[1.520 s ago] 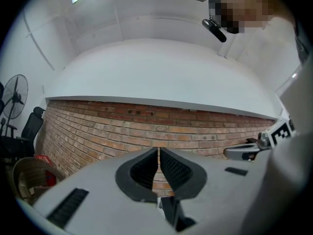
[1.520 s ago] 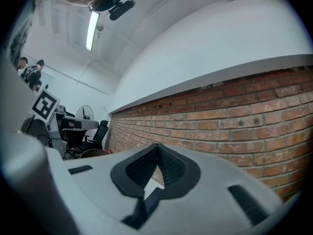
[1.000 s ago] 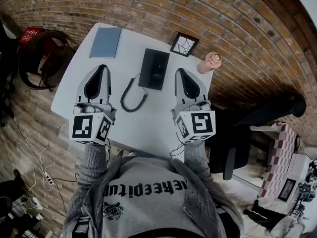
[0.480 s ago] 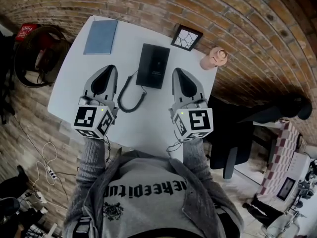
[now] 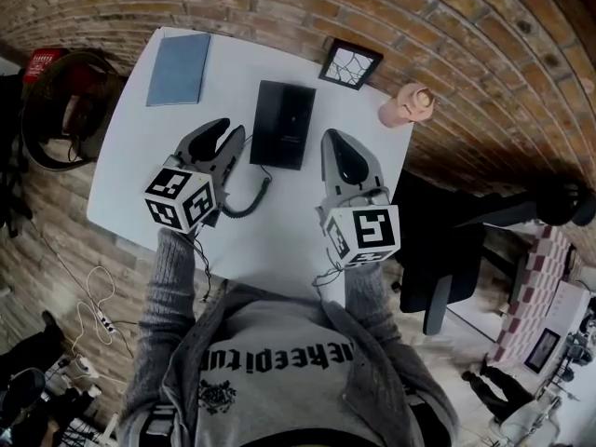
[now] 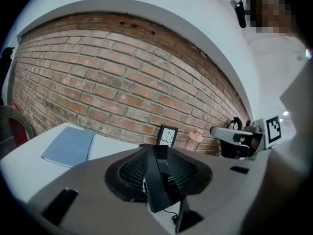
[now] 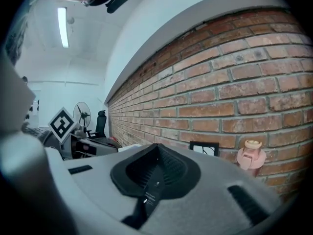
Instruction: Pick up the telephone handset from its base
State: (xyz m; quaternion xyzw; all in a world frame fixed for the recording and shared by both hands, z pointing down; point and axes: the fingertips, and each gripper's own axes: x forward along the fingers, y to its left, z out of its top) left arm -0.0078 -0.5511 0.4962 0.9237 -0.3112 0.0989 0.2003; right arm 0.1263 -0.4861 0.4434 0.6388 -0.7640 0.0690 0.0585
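Observation:
The black telephone (image 5: 284, 124) lies flat in the middle of the white table (image 5: 279, 240), its handset resting on the base. A coiled black cord (image 5: 250, 196) runs from its near left corner. My left gripper (image 5: 229, 140) is just left of the phone and angled toward it. Its jaws have just been opening and stand open with nothing gripped. In the left gripper view the phone (image 6: 159, 180) shows through the gap of that gripper (image 6: 157, 153). My right gripper (image 5: 337, 142) hovers just right of the phone, shut and empty, its pads meeting in the right gripper view (image 7: 157, 150).
A blue notebook (image 5: 179, 68) lies at the table's far left. A framed picture (image 5: 350, 63) and a pink bottle (image 5: 407, 105) stand at the far edge against the brick wall (image 5: 391, 7). A black chair (image 5: 438, 250) is right of the table.
The left gripper has swung right and down toward the phone, and its jaws have parted. The right gripper has sunk a little beside the phone and stays shut.

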